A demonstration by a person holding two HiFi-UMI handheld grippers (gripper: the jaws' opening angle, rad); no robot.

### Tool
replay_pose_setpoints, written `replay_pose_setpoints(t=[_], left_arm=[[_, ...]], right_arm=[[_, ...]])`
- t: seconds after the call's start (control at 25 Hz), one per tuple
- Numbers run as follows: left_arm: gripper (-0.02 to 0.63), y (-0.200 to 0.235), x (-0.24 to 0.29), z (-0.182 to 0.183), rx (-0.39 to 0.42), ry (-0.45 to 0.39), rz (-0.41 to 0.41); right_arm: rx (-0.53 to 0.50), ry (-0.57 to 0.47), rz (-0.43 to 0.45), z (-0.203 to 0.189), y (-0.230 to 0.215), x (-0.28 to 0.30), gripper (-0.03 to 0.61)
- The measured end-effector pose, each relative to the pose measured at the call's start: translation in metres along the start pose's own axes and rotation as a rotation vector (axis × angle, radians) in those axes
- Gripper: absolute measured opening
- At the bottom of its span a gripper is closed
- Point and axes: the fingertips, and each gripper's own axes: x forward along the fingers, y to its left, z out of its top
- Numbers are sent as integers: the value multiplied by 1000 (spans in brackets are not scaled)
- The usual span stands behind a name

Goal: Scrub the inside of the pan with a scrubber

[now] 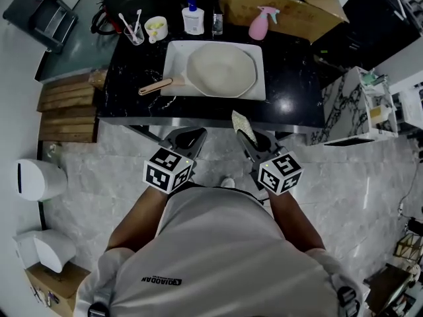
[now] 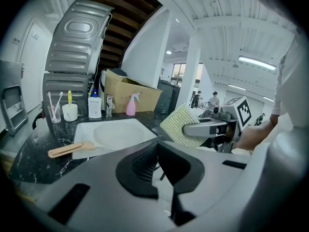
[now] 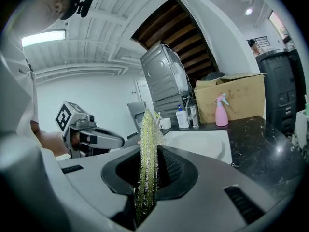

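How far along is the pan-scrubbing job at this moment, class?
Done: the right tool grips the scrubber. In hand: both tools are short of the counter; the left tool is shut, empty. Left: scrubbing the pan, lying untouched on its tray.

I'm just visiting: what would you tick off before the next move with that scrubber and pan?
1. Scrubber gripped: ok, the right gripper has its jaws shut on it.
2. Left gripper free: ok, jaws together, nothing between them.
3. Pan ready: ok, it lies open side up in the white tray.
4. Wooden handle free to grab: ok, it sticks out past the tray's edge.
5. Scrubber at the pan: not ok, both grippers are short of the counter.
6. Dirt inside the pan: cannot tell.
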Motion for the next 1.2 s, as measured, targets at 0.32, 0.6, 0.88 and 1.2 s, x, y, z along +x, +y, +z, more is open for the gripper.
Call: replay_pose_setpoints(t=[0.32,0.6,0.88,1.2], left_arm=[[15,-4,-22,-4,22,-13,-27],[15,-5,-30,-7,49,-7,-34],[15,-3,-31,-7,58,-6,-29],[15,-2,-32,-5,70,-11,-24]], right_arm=[[-6,8,-26,-8,23,-4,78],[-18,24,-26,-14,33,0,78],[-22,23,-24,-14,36,0,78],[-28,17,-26,-10,36,-1,78]])
